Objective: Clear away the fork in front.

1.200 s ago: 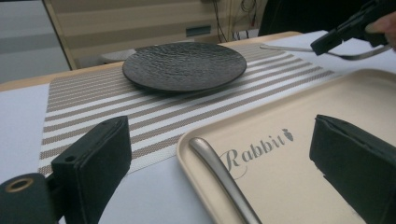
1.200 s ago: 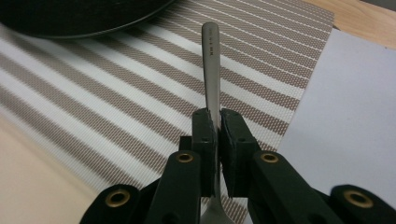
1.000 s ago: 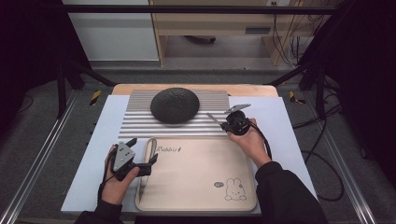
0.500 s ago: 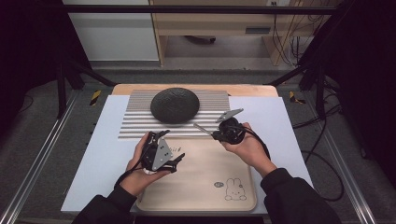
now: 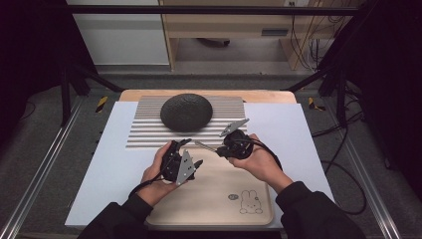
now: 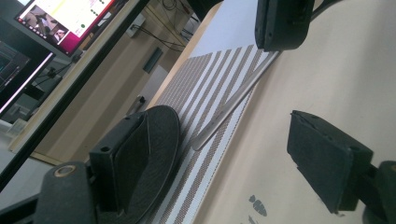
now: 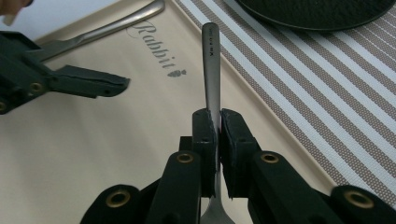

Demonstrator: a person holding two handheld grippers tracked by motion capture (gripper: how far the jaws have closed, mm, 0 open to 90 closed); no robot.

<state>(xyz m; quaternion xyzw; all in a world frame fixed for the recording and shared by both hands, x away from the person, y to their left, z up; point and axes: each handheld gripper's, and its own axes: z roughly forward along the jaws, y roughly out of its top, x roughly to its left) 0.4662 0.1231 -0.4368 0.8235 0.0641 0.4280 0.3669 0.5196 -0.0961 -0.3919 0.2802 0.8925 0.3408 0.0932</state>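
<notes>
High view, entries from left to right.

White table cover (image 5: 119,164): lies under all the other things.

Striped placemat (image 5: 149,134): at the far middle of the cover, bearing the dark round plate (image 5: 186,112).

Beige tray (image 5: 219,199): nearest the person, printed with a rabbit drawing at its lower right and the word "Rabbit" in the right gripper view.

Left gripper (image 5: 191,159): held over the far left part of the tray, jaws spread wide with nothing between them, as the left gripper view (image 6: 224,163) confirms. Half a second ago it sat slightly lower and further left, and a second ago it was outside the tray's left edge; it has travelled right and towards the placemat.

Metal utensil (image 5: 205,146): a slim steel handle clamped by the right gripper, its free end pointing left towards the left gripper, above the line where tray meets placemat. In the left gripper view (image 6: 233,102) it juts out over the stripes.

Right gripper (image 5: 219,149): jaws closed tight on the utensil handle, seen plainly in the right gripper view (image 7: 214,135). It has come a little nearer the tray than a second ago.

Second utensil (image 7: 116,25): lying on the tray's far end, in the right gripper view.
</notes>
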